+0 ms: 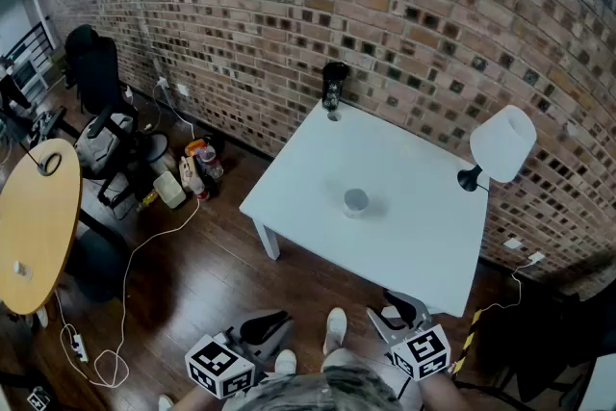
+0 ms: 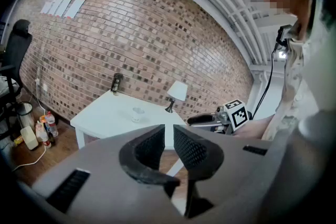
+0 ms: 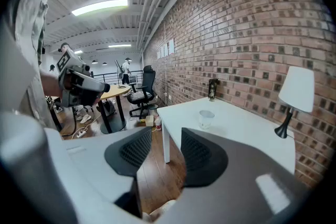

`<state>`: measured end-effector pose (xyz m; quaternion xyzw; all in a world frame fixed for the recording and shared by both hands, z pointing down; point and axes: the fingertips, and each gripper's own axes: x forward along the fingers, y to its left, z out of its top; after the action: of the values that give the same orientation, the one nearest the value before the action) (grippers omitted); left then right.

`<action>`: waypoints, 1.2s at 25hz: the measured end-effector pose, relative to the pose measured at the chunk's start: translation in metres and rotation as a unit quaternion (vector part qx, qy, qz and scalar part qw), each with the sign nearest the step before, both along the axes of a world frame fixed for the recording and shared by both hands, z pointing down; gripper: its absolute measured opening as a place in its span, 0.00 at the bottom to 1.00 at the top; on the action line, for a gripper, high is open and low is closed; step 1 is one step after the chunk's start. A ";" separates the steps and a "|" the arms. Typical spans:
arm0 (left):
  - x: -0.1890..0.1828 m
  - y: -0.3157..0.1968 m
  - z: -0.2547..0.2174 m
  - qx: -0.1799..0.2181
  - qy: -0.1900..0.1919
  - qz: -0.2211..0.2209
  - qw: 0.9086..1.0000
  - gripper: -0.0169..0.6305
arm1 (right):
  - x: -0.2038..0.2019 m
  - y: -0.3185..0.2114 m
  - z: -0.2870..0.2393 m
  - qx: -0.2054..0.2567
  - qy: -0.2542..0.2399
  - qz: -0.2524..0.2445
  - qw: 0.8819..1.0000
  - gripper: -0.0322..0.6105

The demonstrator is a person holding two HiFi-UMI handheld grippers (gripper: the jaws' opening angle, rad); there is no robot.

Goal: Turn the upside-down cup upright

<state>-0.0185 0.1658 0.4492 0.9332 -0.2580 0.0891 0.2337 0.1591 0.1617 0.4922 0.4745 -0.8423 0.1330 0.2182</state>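
Note:
A small pale cup [image 1: 356, 201] stands near the middle of the white table [image 1: 298, 183]; it is too small to tell which way its mouth faces. The cup [image 2: 138, 112] is far ahead in the left gripper view, and the cup [image 3: 206, 118] is also far off in the right gripper view. My left gripper [image 1: 277, 320] hangs low by my body, short of the table's near edge, its jaws close together and empty [image 2: 169, 134]. My right gripper [image 1: 397, 303] is held just before the near edge, shut on nothing [image 3: 167, 136].
A white-shaded lamp [image 1: 500, 144] stands at the table's right end and a dark bottle [image 1: 333, 89] at its far corner by the brick wall. To the left are a round wooden table [image 1: 34, 226], an office chair [image 1: 96, 77], bags and a cable [image 1: 135, 255] on the floor.

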 end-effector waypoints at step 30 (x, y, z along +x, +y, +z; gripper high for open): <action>0.047 -0.240 -0.014 -0.003 -0.021 -0.034 0.999 0.13 | 0.062 -0.292 0.167 -0.069 0.056 -0.020 0.996 0.53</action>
<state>0.0285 -0.0743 0.4349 0.9213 -0.2937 0.1018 0.2337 0.2208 -0.1301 0.6595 0.4483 -0.8267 0.1600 0.3002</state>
